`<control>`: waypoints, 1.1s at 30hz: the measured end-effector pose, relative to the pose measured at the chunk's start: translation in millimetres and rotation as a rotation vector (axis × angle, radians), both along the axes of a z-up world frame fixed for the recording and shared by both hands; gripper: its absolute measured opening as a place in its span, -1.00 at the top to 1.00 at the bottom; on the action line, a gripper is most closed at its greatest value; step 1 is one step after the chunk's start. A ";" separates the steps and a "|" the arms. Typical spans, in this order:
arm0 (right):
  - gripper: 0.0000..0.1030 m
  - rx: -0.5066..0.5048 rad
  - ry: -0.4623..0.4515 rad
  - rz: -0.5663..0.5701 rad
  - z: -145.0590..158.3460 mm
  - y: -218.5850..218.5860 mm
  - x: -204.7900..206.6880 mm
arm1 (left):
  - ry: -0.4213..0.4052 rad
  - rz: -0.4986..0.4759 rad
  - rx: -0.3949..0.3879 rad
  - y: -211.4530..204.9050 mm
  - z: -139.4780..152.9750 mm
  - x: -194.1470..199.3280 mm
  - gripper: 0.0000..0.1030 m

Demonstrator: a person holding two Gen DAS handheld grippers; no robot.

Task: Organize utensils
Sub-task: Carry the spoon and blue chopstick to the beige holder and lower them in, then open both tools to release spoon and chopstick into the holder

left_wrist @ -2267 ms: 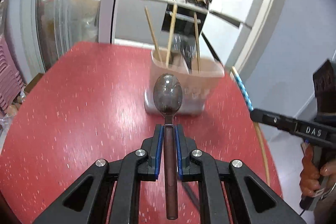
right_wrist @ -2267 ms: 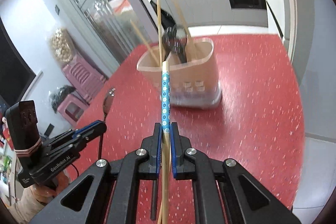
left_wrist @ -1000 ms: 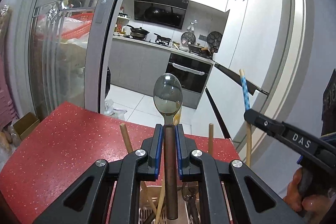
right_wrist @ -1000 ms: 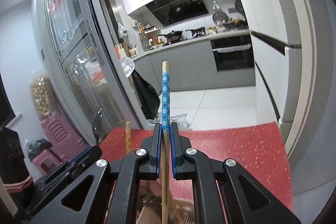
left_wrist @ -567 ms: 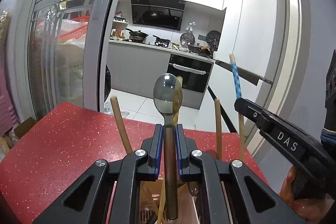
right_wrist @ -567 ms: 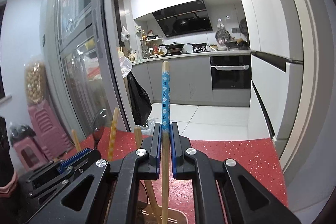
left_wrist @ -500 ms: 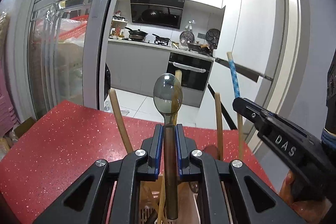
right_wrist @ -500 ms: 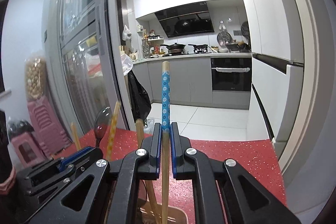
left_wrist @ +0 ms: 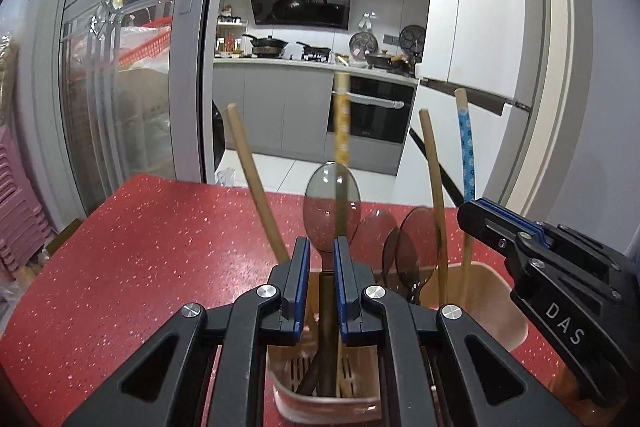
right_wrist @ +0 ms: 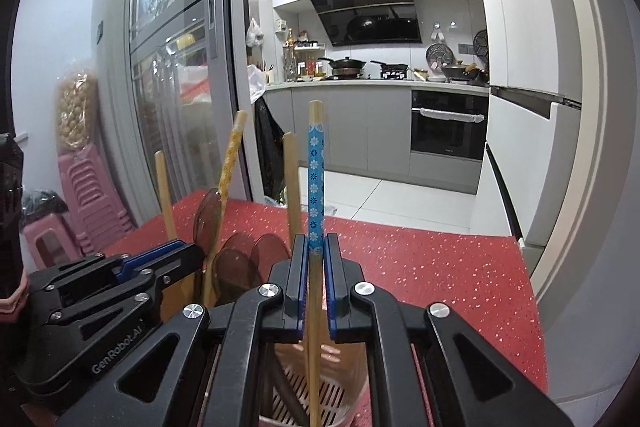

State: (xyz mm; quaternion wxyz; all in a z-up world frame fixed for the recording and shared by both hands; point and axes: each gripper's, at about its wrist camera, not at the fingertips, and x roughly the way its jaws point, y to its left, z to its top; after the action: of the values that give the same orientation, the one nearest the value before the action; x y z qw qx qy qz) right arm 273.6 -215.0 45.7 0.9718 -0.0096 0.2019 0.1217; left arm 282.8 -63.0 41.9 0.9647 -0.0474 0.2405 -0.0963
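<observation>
Spoon and chopstick held upright over the holder (left_wrist: 480, 291).
The spoon (left_wrist: 331, 213) is clamped in the left gripper (left_wrist: 322, 251), its handle reaching into the holder; the chopstick (right_wrist: 316, 179) is pinched by the right gripper (right_wrist: 316, 251), its lower end apparently inside the holder too.

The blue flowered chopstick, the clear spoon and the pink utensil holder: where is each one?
blue flowered chopstick (right_wrist: 316, 183): right wrist view, on its patterned upper shaft.
clear spoon (left_wrist: 331, 205): left wrist view, on its bowl.
pink utensil holder (left_wrist: 502, 301): left wrist view, on its right rim.
</observation>
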 end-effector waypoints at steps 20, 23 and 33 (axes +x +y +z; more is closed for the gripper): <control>0.09 0.069 0.133 0.017 10.1 -10.3 -10.0 | 0.064 0.014 0.008 7.5 9.3 -24.8 0.28; 0.03 0.082 0.143 0.010 13.1 -14.3 -19.6 | 0.078 0.016 0.018 8.5 11.3 -32.5 0.28; -0.20 0.119 0.205 0.017 15.4 -20.2 -57.7 | 0.142 0.037 0.034 19.4 8.3 -63.6 0.27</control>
State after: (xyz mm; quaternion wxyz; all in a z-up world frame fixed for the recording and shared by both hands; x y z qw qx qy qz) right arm 215.9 -235.2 61.0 0.9439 0.0587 0.2924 0.1418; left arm 219.2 -43.6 50.2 0.9474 -0.0419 0.3092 -0.0710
